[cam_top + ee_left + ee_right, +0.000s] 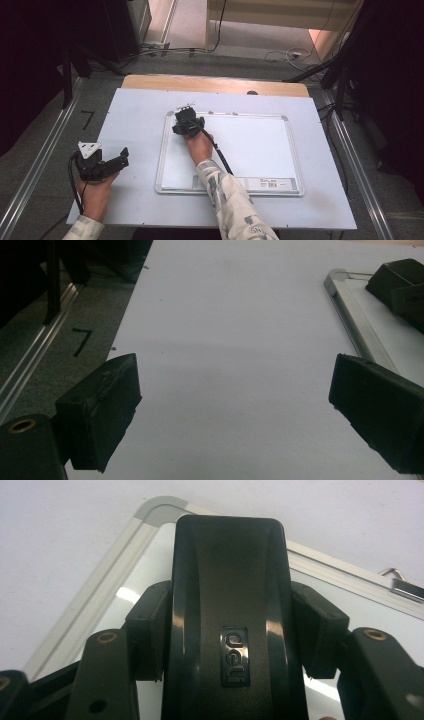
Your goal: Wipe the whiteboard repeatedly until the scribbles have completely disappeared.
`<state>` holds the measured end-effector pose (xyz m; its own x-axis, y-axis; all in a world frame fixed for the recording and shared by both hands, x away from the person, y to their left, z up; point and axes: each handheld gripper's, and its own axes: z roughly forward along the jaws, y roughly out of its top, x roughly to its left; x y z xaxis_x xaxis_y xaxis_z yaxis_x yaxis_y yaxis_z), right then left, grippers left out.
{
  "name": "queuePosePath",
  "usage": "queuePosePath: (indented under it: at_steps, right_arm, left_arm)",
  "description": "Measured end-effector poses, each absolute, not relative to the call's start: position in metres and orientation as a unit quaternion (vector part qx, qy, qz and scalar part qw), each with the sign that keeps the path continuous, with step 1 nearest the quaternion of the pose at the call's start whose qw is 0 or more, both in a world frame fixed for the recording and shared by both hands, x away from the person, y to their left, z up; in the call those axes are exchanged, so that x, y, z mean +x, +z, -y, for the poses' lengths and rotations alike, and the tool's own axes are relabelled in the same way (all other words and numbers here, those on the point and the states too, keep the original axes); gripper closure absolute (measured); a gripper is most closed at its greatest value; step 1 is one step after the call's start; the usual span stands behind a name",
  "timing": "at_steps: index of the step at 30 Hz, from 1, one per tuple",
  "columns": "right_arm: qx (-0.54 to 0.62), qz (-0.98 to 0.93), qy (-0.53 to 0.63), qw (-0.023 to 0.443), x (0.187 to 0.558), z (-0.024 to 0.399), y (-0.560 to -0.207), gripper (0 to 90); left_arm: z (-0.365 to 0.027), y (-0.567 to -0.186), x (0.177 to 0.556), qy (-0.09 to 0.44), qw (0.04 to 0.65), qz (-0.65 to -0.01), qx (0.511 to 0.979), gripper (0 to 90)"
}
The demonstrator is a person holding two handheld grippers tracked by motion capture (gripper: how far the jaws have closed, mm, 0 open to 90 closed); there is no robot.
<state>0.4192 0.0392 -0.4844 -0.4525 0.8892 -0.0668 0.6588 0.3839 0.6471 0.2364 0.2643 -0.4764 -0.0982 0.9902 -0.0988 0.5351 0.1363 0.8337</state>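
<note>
Eraser [230, 605] work is what the right gripper [186, 125] seems to be about; its jaws are clamped on the two long sides of a black block eraser, which sits at the near-left top corner of the whiteboard [260, 145]; in the right gripper view the eraser's long axis runs straight ahead along the jaws, its far end just short of the board's rounded corner frame. From that corner the bare white surface spreads away to the person's right and back toward them, so I judge any wiping stroke would have to go rightward or toward the body; the silver frame shuts off travel to the left and beyond. The board looks clean, as far as I can tell; a small clip [186, 106] lies just past its top edge on the pale table sheet [135, 115]. The left gripper [107, 162] rests well apart on the sheet left of the board, jaws spread wide with nothing between them; it is the farther hand and has free room all round, with the sheet's left edge near.
</note>
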Motion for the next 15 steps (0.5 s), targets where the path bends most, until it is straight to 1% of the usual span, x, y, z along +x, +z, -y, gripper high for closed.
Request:
queuePosePath:
  at_steps: [11,15]
  right_arm:
    - [0.496,-0.795,0.277,0.213,0.422,-0.009,-0.485,38.0]
    - [0.498,-0.794,0.275,0.214,0.418,-0.007,-0.484,38.0]
  left_arm:
    - [-0.263,-0.477,0.237,0.324,0.349,-0.666,0.574,6.8]
    - [-0.262,-0.477,0.237,0.324,0.348,-0.665,0.576,6.8]
